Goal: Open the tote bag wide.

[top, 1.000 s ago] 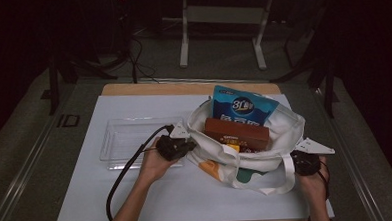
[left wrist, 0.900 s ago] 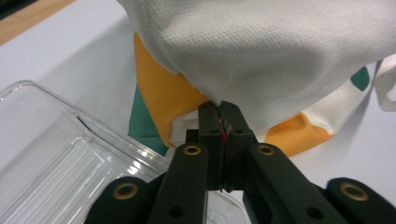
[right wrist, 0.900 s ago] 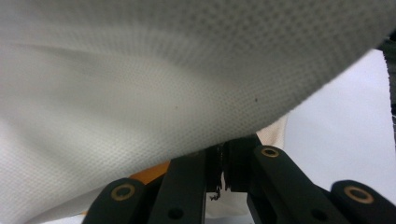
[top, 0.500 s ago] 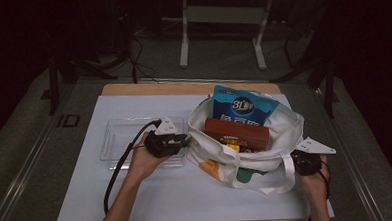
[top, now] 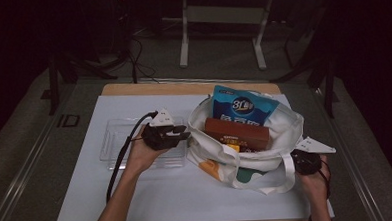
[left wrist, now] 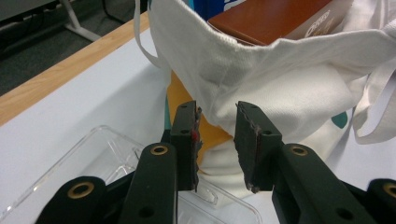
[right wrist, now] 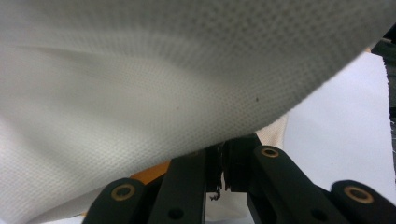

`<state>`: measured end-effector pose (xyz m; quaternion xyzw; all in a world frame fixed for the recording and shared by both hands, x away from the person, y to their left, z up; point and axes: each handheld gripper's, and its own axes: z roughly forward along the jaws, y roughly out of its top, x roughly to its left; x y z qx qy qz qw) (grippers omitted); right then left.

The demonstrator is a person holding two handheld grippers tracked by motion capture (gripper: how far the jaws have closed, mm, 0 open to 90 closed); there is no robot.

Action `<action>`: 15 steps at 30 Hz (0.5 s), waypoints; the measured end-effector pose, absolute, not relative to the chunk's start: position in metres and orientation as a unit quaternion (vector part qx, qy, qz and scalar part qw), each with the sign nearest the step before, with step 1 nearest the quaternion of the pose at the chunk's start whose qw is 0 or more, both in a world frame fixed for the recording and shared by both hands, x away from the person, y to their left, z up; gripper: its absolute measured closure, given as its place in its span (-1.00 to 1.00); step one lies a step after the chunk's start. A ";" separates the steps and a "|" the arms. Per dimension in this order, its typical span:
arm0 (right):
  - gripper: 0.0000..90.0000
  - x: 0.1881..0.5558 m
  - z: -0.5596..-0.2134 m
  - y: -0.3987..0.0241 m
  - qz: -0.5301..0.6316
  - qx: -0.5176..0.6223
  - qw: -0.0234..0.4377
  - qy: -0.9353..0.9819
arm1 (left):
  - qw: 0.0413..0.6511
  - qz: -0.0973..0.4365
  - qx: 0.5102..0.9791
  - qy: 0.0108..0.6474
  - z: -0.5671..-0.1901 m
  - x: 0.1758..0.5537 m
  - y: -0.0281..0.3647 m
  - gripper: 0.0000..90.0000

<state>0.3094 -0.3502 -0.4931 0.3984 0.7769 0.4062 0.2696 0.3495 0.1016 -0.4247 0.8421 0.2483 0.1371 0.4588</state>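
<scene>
Toward the right half of the table (top: 153,202), a white tote bag (top: 285,131) is standing open, holding a brown box (top: 237,131) and a blue pouch (top: 244,108). The left gripper (top: 181,136) is hovering just beside the bag's left side over a clear tray (top: 113,144), its jaws having just been opening, with nothing between them. The right gripper (top: 298,158) is pinching the bag's cloth at the right side, jaws nearly together.

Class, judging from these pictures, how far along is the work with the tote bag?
Done: the blue pouch and brown box sit in the tote bag. In hand: the right gripper pinches the bag's fabric; the left gripper, jaws just opening, holds nothing. Left: the clear tray holds nothing to pack.
</scene>
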 end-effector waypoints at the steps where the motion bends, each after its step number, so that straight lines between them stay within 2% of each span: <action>1: 0.94 0.310 -0.493 -0.350 0.406 0.398 0.269 0.777 | 0.455 0.137 0.844 0.248 -0.425 0.351 0.100 0.52; 3: 0.94 0.310 -0.493 -0.350 0.407 0.398 0.268 0.777 | 0.449 0.138 0.848 0.246 -0.425 0.353 0.097 0.57; 9: 0.94 0.310 -0.493 -0.350 0.405 0.398 0.266 0.779 | 0.433 0.144 0.857 0.241 -0.427 0.353 0.092 0.90; 15: 0.94 0.311 -0.496 -0.351 0.406 0.402 0.261 0.778 | 0.410 0.145 0.867 0.242 -0.434 0.351 0.090 0.94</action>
